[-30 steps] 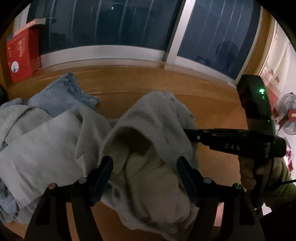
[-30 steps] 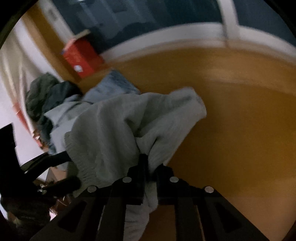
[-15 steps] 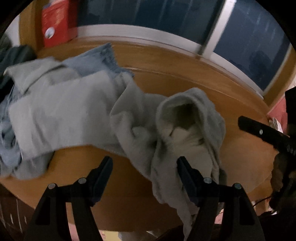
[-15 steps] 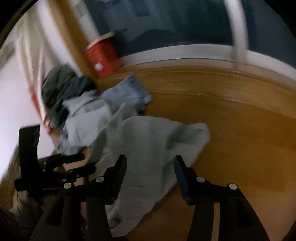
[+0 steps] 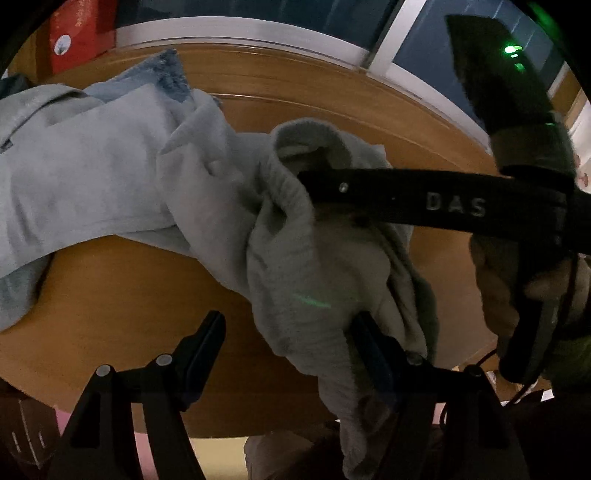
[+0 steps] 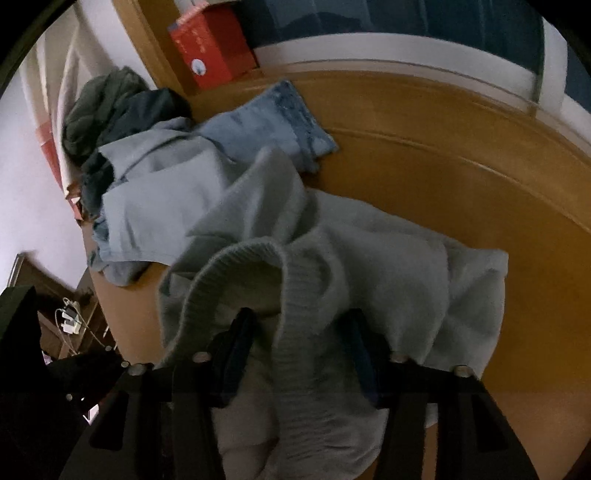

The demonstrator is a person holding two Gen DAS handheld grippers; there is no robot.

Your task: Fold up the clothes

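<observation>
Four garments (image 6: 369, 258) (one dark), one red box (image 6: 214, 55).

Wooden table (image 6: 461, 177) under rumpled clothes (image 6: 388, 266)

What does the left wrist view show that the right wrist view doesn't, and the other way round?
Left wrist only: the right hand-held gripper from the side, reaching into the grey sweater, with its green light and the hand on its handle.

Right wrist only: a dark clothes heap by the wall, and the sweater's ribbed hem between its own closing jaws.

Both: the sweater, jeans, red box, wooden table, window.
</observation>
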